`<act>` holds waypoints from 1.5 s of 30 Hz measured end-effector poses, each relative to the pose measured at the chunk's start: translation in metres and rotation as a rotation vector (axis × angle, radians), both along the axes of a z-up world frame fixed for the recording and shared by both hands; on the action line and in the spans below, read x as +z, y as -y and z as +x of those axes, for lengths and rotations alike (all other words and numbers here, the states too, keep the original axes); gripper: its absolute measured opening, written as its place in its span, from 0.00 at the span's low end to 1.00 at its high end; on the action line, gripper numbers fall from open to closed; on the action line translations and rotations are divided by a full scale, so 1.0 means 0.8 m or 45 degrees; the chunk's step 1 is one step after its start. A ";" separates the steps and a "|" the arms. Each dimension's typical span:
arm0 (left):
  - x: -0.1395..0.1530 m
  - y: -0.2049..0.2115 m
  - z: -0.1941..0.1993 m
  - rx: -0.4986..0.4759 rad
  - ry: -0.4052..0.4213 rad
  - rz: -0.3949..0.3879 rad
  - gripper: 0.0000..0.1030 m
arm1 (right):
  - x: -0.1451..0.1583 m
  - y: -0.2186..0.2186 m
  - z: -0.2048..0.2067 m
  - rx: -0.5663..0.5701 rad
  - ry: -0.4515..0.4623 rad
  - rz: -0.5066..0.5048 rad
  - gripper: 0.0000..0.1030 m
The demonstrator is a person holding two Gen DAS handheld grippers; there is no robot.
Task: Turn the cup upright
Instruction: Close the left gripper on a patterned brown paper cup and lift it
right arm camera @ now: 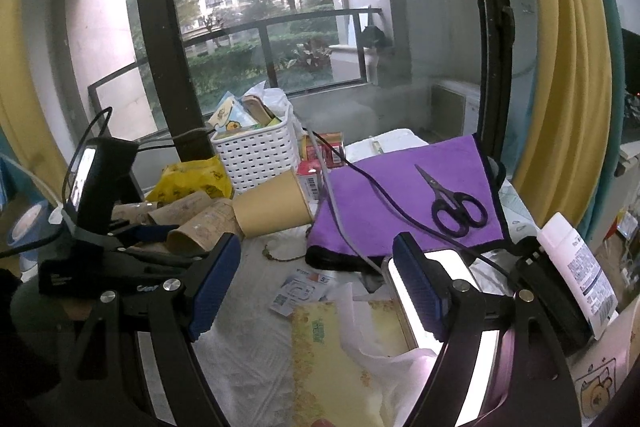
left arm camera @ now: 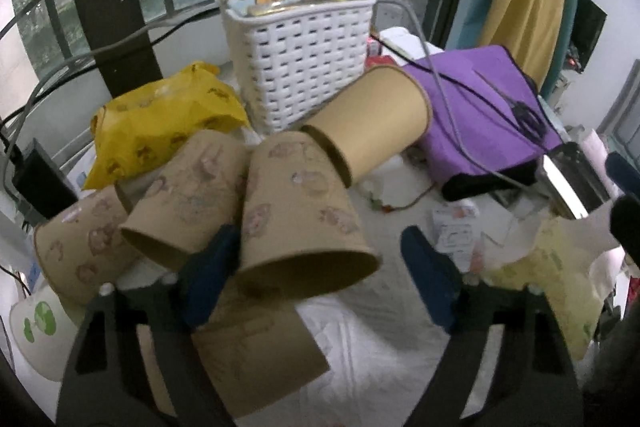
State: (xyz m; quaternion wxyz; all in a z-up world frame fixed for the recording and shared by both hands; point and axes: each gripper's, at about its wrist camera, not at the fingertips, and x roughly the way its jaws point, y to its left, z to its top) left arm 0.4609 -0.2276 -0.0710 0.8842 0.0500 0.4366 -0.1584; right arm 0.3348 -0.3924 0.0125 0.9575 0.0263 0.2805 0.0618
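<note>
Several brown paper cups lie in a heap on the white cloth. In the left wrist view a printed cup (left arm camera: 304, 215) sits mouth down and tilted, with a plain cup (left arm camera: 372, 119) on its side behind it and two more printed cups (left arm camera: 188, 199) to the left. My left gripper (left arm camera: 320, 267) is open, its left pad against the printed cup's side and its right pad clear of it. The right wrist view shows the same heap (right arm camera: 224, 219) and the left gripper (right arm camera: 148, 233) reaching into it. My right gripper (right arm camera: 320, 287) is open and empty, off to the heap's right.
A white woven basket (left arm camera: 304, 67) full of packets stands behind the cups. A yellow bag (left arm camera: 160, 123) lies at the left, a purple cloth (right arm camera: 408, 195) with black scissors (right arm camera: 452, 203) and cables at the right. Papers, a phone (right arm camera: 440, 307) and a white bottle (right arm camera: 580, 275) lie near.
</note>
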 end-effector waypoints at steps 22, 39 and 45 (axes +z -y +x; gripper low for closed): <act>0.088 -0.033 -0.076 -0.044 0.125 -0.063 0.64 | 0.031 -0.027 -0.036 0.040 0.040 -0.011 0.78; 0.122 -0.142 -0.258 -0.085 0.189 -0.159 0.64 | 0.046 -0.120 -0.138 0.203 0.026 -0.074 0.78; 0.109 -0.178 -0.317 -0.078 0.177 -0.202 0.64 | 0.039 -0.161 -0.180 0.246 0.013 -0.100 0.78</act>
